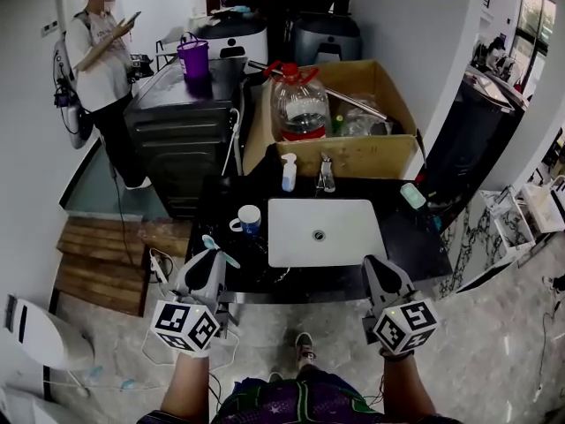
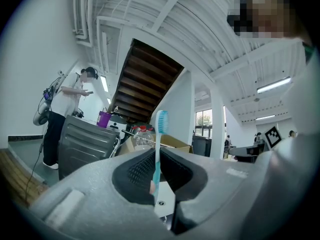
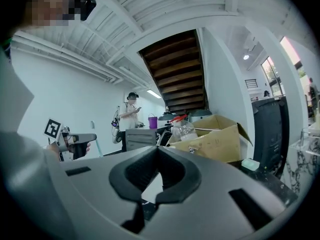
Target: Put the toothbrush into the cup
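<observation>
Risk: toothbrush (image 2: 160, 129) pinched low on handle, long bristle end free; could pivot or slip from left tongs (image 2: 157, 159) when tipped toward cup (image 1: 250, 220); a nudge might topple light cup. Left tongs clamped on handle, above tabletop (image 1: 415, 237) front edge, short of cup; right tongs (image 3: 157, 151) closed, empty.

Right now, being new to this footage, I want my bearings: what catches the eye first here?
A blue toothbrush is clamped in the left gripper, its bristles poking beyond the jaws, at the front edge of the dark counter. Just beyond sits the white cup, left of the white sink. Behind them, a big clear bottle with a red handle stands in a cardboard box.
</observation>
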